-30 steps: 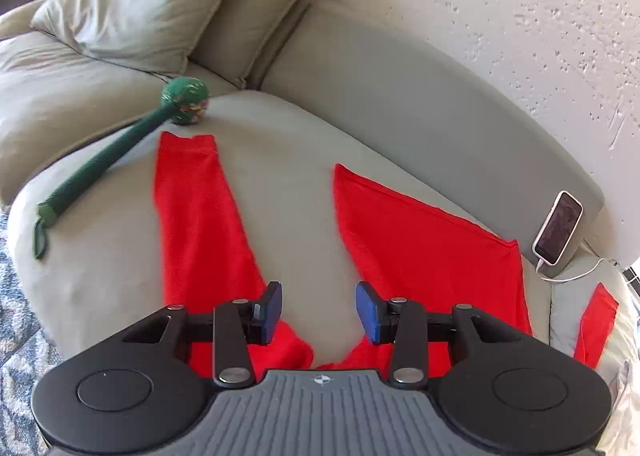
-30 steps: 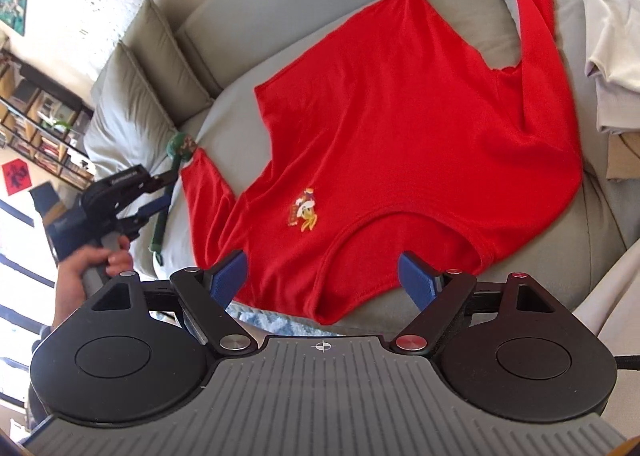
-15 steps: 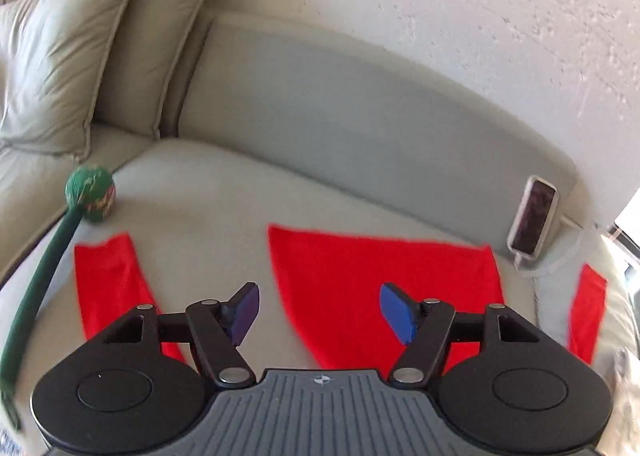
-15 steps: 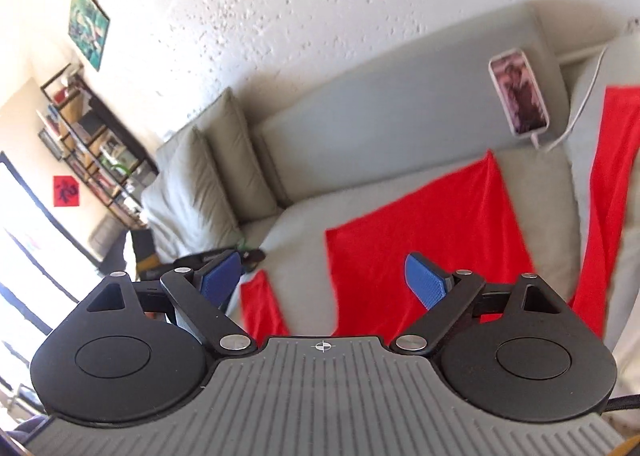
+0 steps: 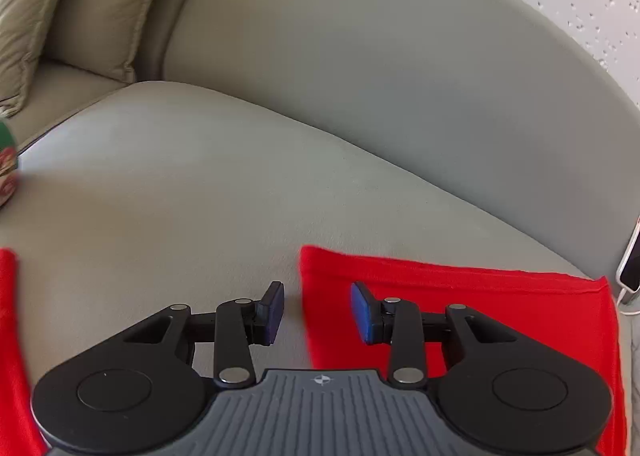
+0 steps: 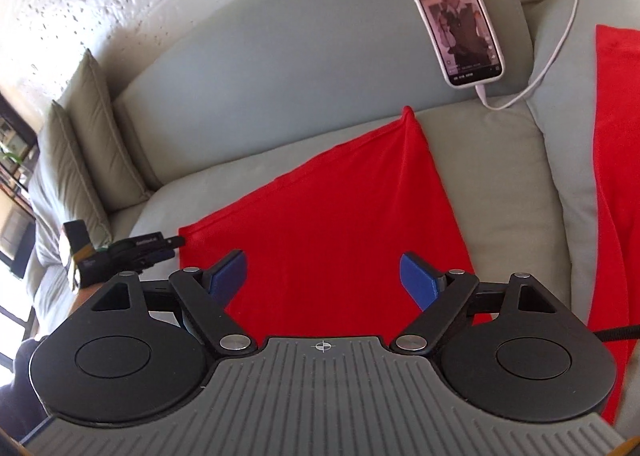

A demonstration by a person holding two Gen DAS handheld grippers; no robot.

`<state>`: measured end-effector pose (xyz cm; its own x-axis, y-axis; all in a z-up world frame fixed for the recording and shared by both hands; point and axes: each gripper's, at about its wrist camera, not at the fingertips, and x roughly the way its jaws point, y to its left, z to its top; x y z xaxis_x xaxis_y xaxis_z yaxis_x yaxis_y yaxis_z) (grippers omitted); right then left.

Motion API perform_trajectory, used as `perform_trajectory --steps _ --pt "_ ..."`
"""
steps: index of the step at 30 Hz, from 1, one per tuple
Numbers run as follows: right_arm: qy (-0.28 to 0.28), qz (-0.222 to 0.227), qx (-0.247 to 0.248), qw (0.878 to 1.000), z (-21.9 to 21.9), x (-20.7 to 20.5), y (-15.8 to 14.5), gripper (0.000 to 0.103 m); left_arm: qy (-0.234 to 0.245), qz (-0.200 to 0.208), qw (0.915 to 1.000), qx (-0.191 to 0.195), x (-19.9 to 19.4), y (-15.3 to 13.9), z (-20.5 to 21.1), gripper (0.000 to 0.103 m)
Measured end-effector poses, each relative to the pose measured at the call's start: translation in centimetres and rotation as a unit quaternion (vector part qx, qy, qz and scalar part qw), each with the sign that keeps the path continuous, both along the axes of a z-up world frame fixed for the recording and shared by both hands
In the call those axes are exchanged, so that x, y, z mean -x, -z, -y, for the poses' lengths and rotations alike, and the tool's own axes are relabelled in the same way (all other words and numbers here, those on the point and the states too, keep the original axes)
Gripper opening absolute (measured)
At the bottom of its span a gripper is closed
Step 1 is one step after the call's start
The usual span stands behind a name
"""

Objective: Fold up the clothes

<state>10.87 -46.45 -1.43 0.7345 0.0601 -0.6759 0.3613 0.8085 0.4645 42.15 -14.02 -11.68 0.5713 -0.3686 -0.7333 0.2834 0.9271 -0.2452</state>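
in our left wrist view the red shirt (image 5: 460, 304) lies flat on the grey sofa seat (image 5: 200, 192), filling the lower right of the frame, with its near corner at the lower centre. our left gripper (image 5: 318, 310) sits low over that corner: the shirt's left edge runs down through the gap between the two blue pads, the right pad over red cloth and the left pad over bare cushion. its jaws have just been closing and stand partly apart; we see no pad pressing on the cloth, so nothing is held. a strip of red sleeve (image 5: 10, 336) shows at the lower left edge, and a green and red ball-like object (image 5: 7, 164) sits at the far left.

in our right wrist view the shirt (image 6: 332, 224) spreads across the centre, one corner rising to a point toward the backrest. our right gripper (image 6: 322, 276) hangs above it with its jaws spread wide and empty, red cloth showing between the pads. the left gripper (image 6: 168, 246) shows at centre left, its tips at the shirt's left corner.

a phone (image 6: 456, 22) leans on the backrest at upper right, a white cable (image 6: 548, 64) plugged in; its screen text is too small to read. small print on the left gripper's side is also unreadable. two cushions (image 6: 84, 144) stand at the left.
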Motion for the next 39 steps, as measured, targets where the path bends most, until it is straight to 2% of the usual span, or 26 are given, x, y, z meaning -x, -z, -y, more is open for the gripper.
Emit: perform_trajectory --steps 1,2,6,9,11,14,15,17,18,20,22,27,31,33,34,36,39 --pt "0.001 -0.003 -0.002 1.0 0.1 0.0 0.4 0.085 0.012 0.002 0.9999 -0.011 -0.3 0.3 0.5 0.022" --pt "0.002 -0.005 -0.004 1.0 0.3 0.0 0.9 0.085 0.026 0.012 0.9993 -0.026 -0.4 0.4 1.0 0.001" --pt "0.008 -0.014 -0.017 1.0 0.9 -0.2 2.6 0.085 0.084 0.09 0.9902 -0.067 0.2 -1.3 3.1 0.0" --pt "0.012 -0.018 -0.021 1.0 1.3 -0.3 3.5 0.085 0.094 0.145 0.9818 -0.08 0.2 -3.7 4.1 0.001" --pt "0.016 -0.021 -0.02 0.999 1.5 -0.4 3.9 0.085 0.1 0.162 0.9769 -0.097 -0.2 -4.1 5.0 0.001" --pt "0.021 -0.028 -0.022 0.999 1.5 -0.6 4.5 0.085 0.1 0.158 0.9724 -0.139 -0.4 -3.0 6.1 0.005" --pt "0.023 -0.031 -0.022 0.999 1.5 -0.7 4.6 0.085 0.092 0.153 0.9706 -0.162 -0.3 -2.4 6.3 0.014" --pt "0.026 -0.037 -0.02 0.999 1.6 -0.8 4.6 0.085 0.073 0.143 0.9665 -0.2 0.0 -1.4 6.4 0.023" --pt "0.03 -0.038 -0.02 0.999 1.6 -0.6 4.3 0.085 0.061 0.141 0.9666 -0.205 0.4 -1.3 6.0 0.034" --pt "0.033 -0.03 -0.023 0.999 1.9 0.1 3.3 0.085 0.04 0.135 0.9715 -0.191 1.1 -1.8 4.5 0.042" --pt "0.037 -0.018 -0.022 0.999 2.1 1.3 1.8 0.086 0.023 0.125 0.9796 -0.156 2.2 -3.1 2.6 0.043" --pt "0.048 0.022 -0.017 0.998 2.1 5.4 -3.2 0.086 0.002 0.123 0.9886 -0.087 8.8 -9.1 -0.9 0.046" --pt "0.048 0.056 0.021 0.997 0.9 10.8 -8.6 0.086 0.031 0.145 0.9876 -0.053 16.8 -15.2 -2.6 0.054" --pt "0.051 0.073 0.051 0.995 0.3 14.1 -11.3 0.087 0.05 0.157 0.9851 -0.047 20.9 -17.7 -3.3 0.065" --pt "0.052 0.083 0.065 0.993 0.2 15.7 -12.5 0.088 0.064 0.159 0.9842 -0.043 22.9 -18.5 -3.4 0.066" --pt "0.058 0.095 0.09 0.99 0.2 18.6 -14.5 0.09 0.088 0.152 0.9837 -0.038 26.2 -19.0 -3.1 0.067" --pt "0.084 0.097 0.119 0.984 0.8 21.4 -16.3 0.09 0.12 0.128 0.9838 -0.038 29.9 -17.8 -1.7 0.067"
